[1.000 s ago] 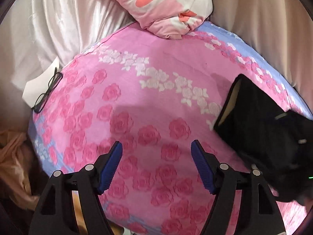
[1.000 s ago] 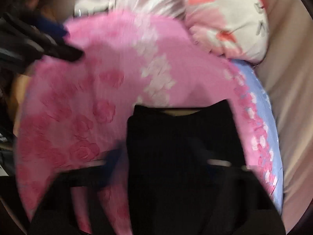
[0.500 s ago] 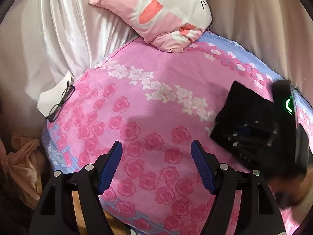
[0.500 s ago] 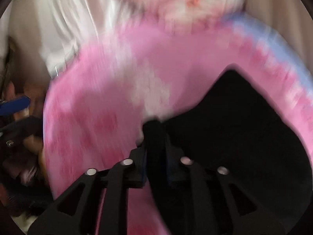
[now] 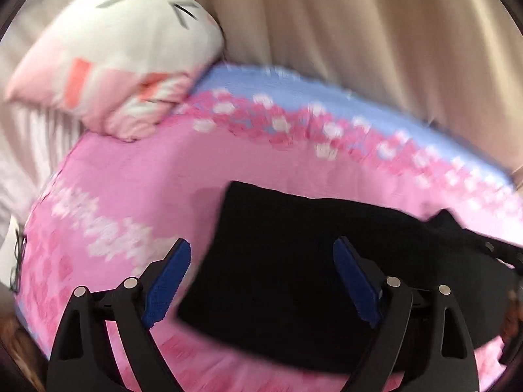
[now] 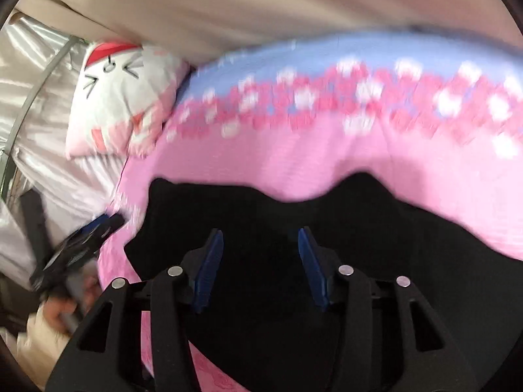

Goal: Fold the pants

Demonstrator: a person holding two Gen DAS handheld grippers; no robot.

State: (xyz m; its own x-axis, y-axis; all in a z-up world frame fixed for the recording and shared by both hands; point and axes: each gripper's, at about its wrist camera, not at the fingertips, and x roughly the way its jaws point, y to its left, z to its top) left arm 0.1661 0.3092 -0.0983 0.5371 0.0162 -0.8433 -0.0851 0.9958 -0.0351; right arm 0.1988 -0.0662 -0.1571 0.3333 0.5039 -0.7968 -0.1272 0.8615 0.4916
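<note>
pants (image 5: 294,261) lie on bedspread (image 5: 147,176), pillow (image 5: 124,58) behind.

From my feed the pants (image 5: 294,261) read as plain black, no pattern I can make out through the blur. The bed sheet (image 5: 157,176) is bright pink with darker pink roses and a band of white flowers, turning pale blue along its far edge. The pillow (image 5: 124,49) is white and soft pink with coral patches, a red bow and a drawn cat face in dark lines. The curtain (image 5: 359,49) behind is beige. My left hand-held gripper (image 5: 261,277) and right hand-held gripper (image 6: 261,268) are black with blue pads.
</note>
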